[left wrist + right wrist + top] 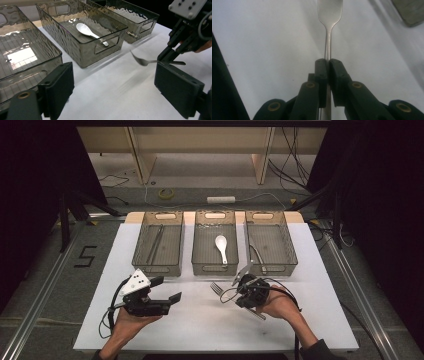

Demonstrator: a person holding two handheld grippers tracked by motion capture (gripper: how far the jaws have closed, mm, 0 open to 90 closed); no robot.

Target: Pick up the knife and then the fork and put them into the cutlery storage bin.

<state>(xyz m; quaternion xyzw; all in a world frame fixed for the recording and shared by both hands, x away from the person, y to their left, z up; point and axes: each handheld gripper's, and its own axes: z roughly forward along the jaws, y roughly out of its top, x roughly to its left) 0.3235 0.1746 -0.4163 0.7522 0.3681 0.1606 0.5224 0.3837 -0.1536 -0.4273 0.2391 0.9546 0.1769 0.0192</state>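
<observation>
On my white desk (200, 320) three clear bins (215, 242) stand in a row; below them my left claw (167, 289) hovers with jaws apart, and my right claw (235, 284) is clamped on a fork (216, 288) held above the desk

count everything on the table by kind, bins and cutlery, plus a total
bins: 3, left, middle, right
forks: 1, clamped in the right gripper, fork above the table
spoons: 1, white spoon in the middle bin
other utensils: 2, a thin dark one in the left bin, a metal one in the right bin; kind unclear
total: 7
</observation>
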